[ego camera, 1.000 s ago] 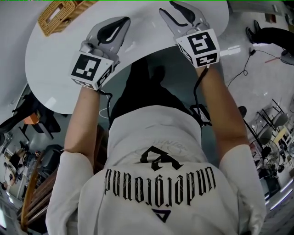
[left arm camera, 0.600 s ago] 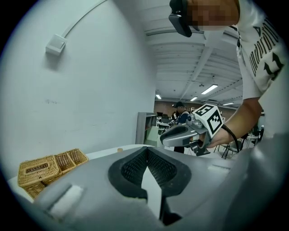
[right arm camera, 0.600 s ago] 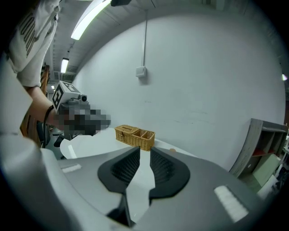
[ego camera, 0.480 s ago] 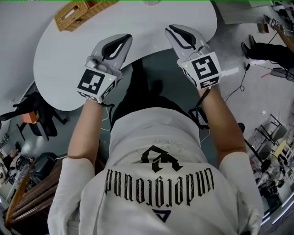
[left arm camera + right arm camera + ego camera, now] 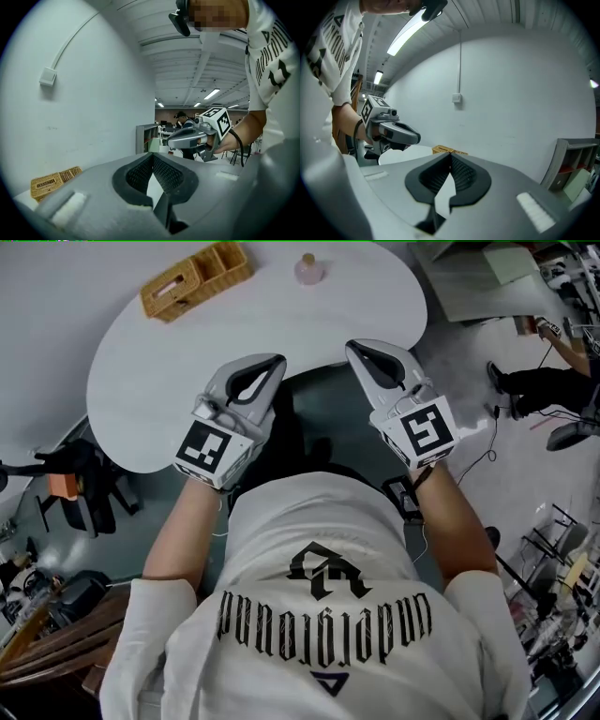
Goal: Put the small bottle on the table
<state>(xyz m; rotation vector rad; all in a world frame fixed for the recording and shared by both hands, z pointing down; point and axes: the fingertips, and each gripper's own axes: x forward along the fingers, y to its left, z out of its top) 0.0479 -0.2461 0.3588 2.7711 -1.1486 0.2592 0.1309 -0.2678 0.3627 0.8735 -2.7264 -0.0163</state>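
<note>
At the far left of the white, rounded table point(image 5: 141, 381) lies a woven tan wicker basket point(image 5: 195, 280) with two open compartments; it also shows low at the left in the left gripper view point(image 5: 51, 180).

Nearer and to the right of it, the person's left hand holds the grey two-jaw left gripper point(image 5: 274, 365), which carries a black-and-white marker cube. In the head view it sits above the table's near edge and points away from the person. In its own view the black ribbed pads point(image 5: 140, 171) are pressed together at the tips, with nothing caught between them.

The small pink bottle point(image 5: 308, 269) with a tan cap stands upright on the far side of the table, just right of the basket and well apart from both grippers. Neither gripper touches it.

Further right, the grey two-jaw right gripper point(image 5: 358, 350), with its own marker cube, hangs beside the left one, the two side by side but apart. Its jaws have just been closing; in the right gripper view the pads point(image 5: 464, 173) meet at the tips and nothing is between them. That view also shows the left gripper off to the left against a plain white wall point(image 5: 511, 108).

Nearest of all is the person's white shirt point(image 5: 319, 549) with black lettering.
</note>
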